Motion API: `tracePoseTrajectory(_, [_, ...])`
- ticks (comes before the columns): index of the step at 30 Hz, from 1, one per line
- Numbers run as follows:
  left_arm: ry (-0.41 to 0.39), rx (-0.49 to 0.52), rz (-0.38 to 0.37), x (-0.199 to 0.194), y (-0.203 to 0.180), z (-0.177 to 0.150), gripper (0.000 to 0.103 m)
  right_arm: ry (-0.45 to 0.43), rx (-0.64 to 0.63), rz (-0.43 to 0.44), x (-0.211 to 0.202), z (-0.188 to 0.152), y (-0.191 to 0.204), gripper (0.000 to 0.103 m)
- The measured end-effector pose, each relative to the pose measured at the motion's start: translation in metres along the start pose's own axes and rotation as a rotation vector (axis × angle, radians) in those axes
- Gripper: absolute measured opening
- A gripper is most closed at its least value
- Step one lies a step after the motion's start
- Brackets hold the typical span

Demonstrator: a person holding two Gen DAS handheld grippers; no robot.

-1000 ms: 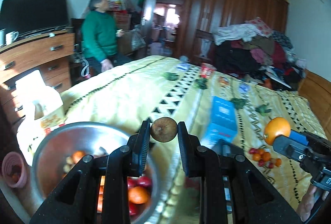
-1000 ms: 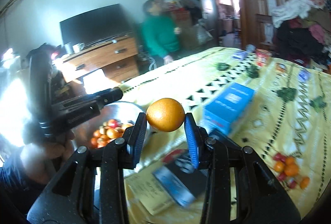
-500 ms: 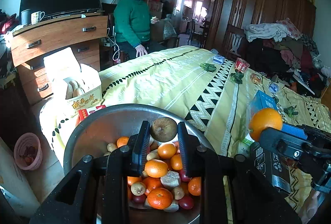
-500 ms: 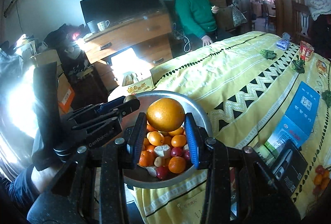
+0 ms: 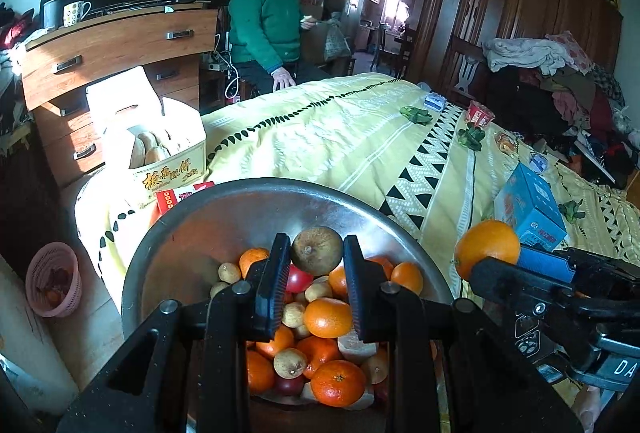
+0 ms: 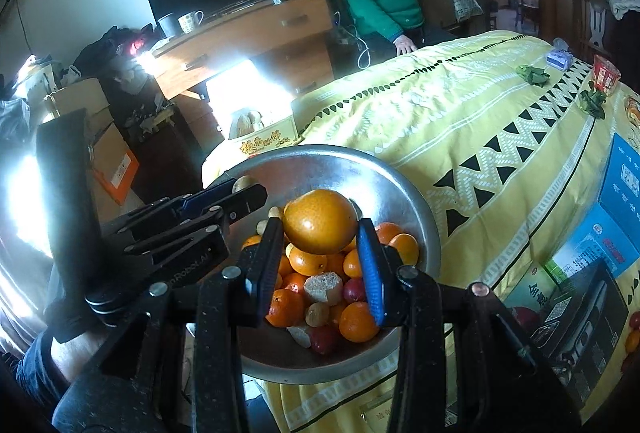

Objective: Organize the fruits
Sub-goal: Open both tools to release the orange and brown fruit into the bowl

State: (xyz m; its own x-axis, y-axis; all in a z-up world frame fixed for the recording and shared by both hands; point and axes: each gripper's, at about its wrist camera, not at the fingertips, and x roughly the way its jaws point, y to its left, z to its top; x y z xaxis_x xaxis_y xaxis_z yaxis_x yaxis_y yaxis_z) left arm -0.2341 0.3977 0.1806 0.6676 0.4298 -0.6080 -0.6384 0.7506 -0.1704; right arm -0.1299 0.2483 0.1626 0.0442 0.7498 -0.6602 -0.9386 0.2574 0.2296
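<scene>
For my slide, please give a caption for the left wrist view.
Left gripper holds a brown fruit above the fruit bowl.

Black gripper (image 5: 316,285) frames, blue-padded jaws (silver screws throughout).

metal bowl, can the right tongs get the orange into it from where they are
Probably yes: the right tongs hold the orange above the open metal bowl; the left tongs with the brown fruit sit aside, leaving room.
</scene>
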Motion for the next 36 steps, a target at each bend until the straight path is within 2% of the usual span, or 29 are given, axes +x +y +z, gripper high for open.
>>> tracePoseTrajectory(22, [0.033, -0.007, 0.013, 0.018, 0.012, -0.004, 0.027, 0.048, 0.030, 0.000, 0.031, -0.002, 0.000, 0.038])
tracePoseTrajectory(36, [0.071, -0.002, 0.042, 0.029, 0.015, -0.009, 0.027, 0.040, 0.051, 0.002, 0.032, -0.002, -0.002, 0.040])
